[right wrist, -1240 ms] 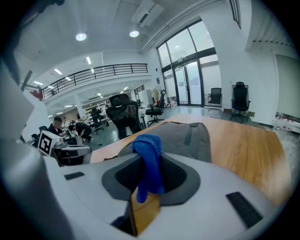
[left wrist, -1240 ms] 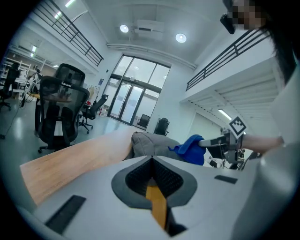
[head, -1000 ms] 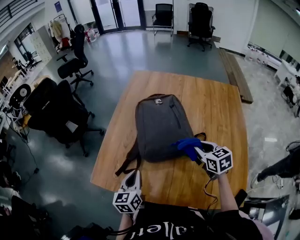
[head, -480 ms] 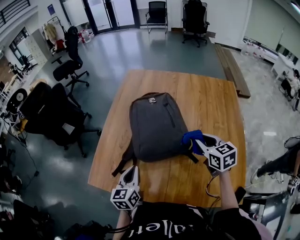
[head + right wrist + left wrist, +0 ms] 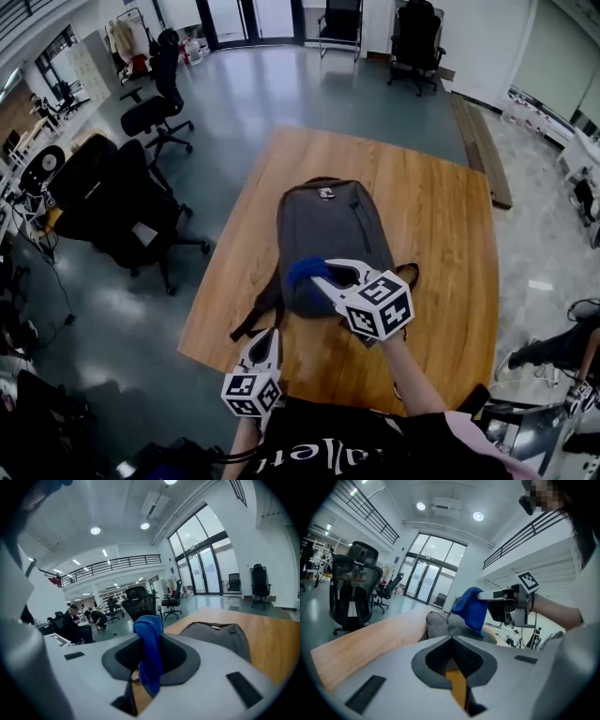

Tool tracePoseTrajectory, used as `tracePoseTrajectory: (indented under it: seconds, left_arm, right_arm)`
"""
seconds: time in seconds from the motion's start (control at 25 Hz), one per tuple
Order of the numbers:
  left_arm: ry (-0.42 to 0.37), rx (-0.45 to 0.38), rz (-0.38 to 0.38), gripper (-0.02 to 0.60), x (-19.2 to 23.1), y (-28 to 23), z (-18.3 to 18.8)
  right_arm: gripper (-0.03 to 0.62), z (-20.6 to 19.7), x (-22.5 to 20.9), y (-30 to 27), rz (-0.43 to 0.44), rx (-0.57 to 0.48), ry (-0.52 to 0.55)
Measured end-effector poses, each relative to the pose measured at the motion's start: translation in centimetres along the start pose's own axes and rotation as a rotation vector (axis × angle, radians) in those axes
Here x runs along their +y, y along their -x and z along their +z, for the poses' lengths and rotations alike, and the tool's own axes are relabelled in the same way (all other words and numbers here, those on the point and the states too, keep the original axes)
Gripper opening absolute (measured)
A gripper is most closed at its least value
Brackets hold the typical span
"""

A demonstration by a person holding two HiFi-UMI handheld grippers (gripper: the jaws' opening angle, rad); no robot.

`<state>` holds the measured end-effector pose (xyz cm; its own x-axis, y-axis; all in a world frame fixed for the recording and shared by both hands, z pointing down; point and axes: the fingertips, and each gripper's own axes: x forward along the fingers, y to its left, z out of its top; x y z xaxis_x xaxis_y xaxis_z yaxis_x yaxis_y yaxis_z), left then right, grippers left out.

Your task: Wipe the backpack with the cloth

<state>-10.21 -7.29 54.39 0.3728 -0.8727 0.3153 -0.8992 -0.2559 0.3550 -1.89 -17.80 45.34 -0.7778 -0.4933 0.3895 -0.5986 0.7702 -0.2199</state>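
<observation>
Step in hand: a wiping pass, by my reading, with the cloth (image 5: 304,271) carried over the near end of the backpack (image 5: 328,220).
Right tool (image 5: 322,275): jaws clamped on the blue cloth. It runs up between the pads and bunches out past the tips.
Cloth contact: the bunch sits at this tool's tips over the grey fabric. It is probably touching, though no view settles it.
Backpack: flat on the bench (image 5: 441,234), straight ahead of both tools. Its handle end is farthest from them, and dark straps trail back toward the left tool.
Left tool (image 5: 269,339): jaws closed together on nothing. It is beside and behind the right tool, at the near bench edge, short of the bag.
Next move calls for: pressing the cloth down onto the panel and dragging it away from the tool's present spot toward the unwiped far end. The grip should stay firm so the cloth is not pulled out. The idle left tool could pin a strap if the bag slides.
Head view alone shows: the whole bag outline, and where each tool sits against it.
Left tool view alone shows: the right tool from the side, with the cloth hanging below its tips over the bag.
Right tool view alone shows: the cloth pinched deep between the pads, and the bag's top lying beyond, to the right of the tips.
</observation>
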Motion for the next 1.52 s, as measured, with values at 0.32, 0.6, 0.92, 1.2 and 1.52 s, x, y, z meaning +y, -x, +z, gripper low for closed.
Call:
tracePoseTrajectory:
  seconds: [0.32,0.6,0.92,1.2,1.52]
  left_arm:
    - [0.026,-0.017,0.022,-0.002,2.3,1.1,0.5]
    - [0.028,-0.026,-0.002,-0.002,2.3,0.8,1.2]
    - [0.007,-0.019,-0.059,-0.002,0.5,-0.3,1.9]
    - [-0.009,-0.012,-0.098,-0.002,-1.5,-1.6,2.3]
    - [-0.039,0.021,-0.164,-0.002,-4.7,-3.1,1.6]
  right_arm:
    - [0.086,0.2,4.2,-9.7,0.105,0.078,0.019]
    - [0.086,-1.1,0.4,-10.0,0.034,0.093,-0.064]
    - [0.086,-0.8,-6.6,-3.5,-0.115,0.045,-0.098]
    - [0.086,-2.7,-13.7,3.4,-0.272,0.026,-0.168]
    - [0.086,-7.3,-19.3,9.6,-0.396,0.03,-0.277]
